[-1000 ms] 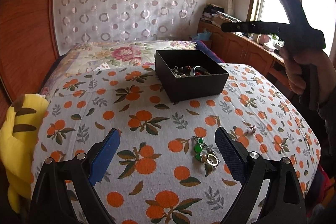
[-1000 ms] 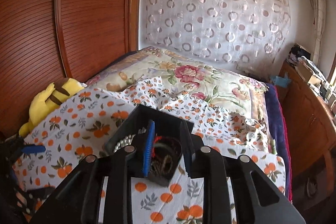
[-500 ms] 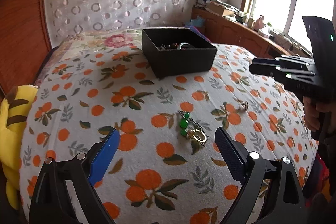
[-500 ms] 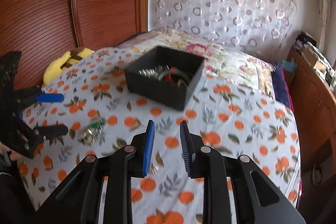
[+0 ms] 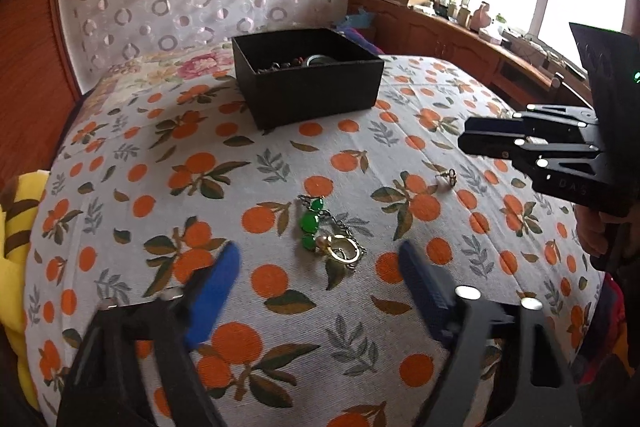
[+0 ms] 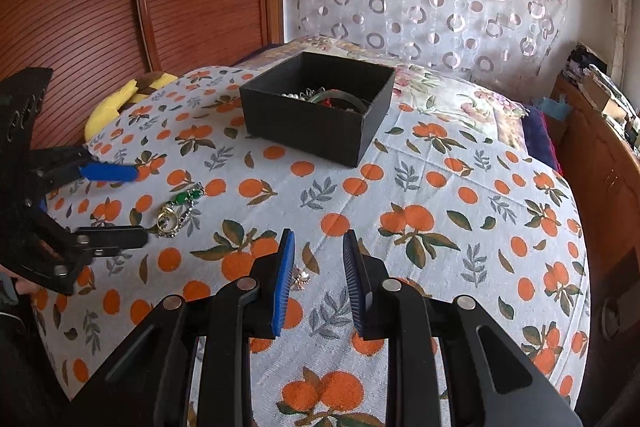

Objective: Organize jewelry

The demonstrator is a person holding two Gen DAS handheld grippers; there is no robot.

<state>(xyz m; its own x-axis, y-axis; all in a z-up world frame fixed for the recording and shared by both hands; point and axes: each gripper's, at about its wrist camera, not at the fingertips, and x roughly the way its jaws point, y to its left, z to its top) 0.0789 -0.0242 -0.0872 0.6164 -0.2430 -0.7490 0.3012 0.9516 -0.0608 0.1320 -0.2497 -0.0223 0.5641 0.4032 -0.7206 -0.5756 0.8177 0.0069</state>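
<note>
Both tools have dropped nearer the orange-print bedspread [image 5: 168, 131]. Left gripper [image 5: 320, 279], spread wide, frames the green-beaded gold jewelry cluster [image 5: 328, 231]; right gripper [image 6: 318, 277], slightly parted and empty, overhangs a small earring [image 6: 301, 278].

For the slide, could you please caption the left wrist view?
Open left gripper nears a green necklace on the bedspread, box behind.

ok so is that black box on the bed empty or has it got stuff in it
Not empty. The open-topped black box holds a bangle, pale beads and other tangled pieces.
</note>
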